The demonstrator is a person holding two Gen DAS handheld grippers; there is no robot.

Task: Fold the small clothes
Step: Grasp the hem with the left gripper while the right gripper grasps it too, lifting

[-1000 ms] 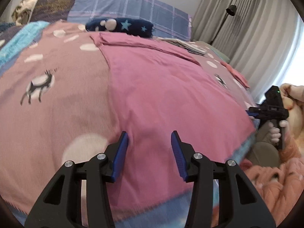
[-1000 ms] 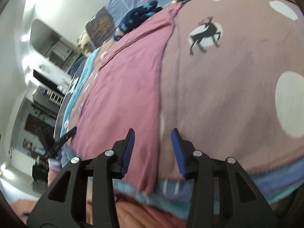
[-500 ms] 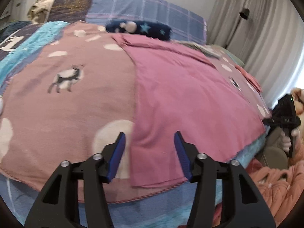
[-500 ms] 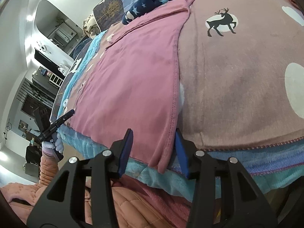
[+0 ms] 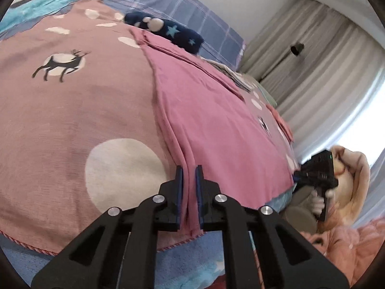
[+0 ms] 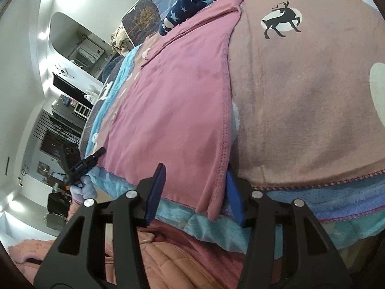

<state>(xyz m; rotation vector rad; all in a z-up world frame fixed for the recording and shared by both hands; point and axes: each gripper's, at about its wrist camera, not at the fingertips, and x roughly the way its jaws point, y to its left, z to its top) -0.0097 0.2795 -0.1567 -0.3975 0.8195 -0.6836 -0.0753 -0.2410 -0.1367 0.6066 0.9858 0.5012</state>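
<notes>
Left wrist view: left gripper [image 5: 189, 173] closing, its blue pads pinching a bunched corner of the pink garment [image 5: 216, 130].
Right wrist view: right gripper [image 6: 195, 187] jaws opening, standing apart astride the garment's other near corner [image 6: 214, 192]; pads not pressing it.
Pink garment: spread flat on the deer blanket [image 5: 72, 110], near edge hanging over the blanket's hem.
Navy star cloth [image 5: 168, 30]: at the garment's far end.
Curtain [image 5: 312, 72]: beyond the blanket's far right side.

Bed [image 5: 60, 120] under deer-print blanket; pink garment [image 5: 216, 125] spread flat, navy star cloth [image 5: 173, 32] behind.
</notes>
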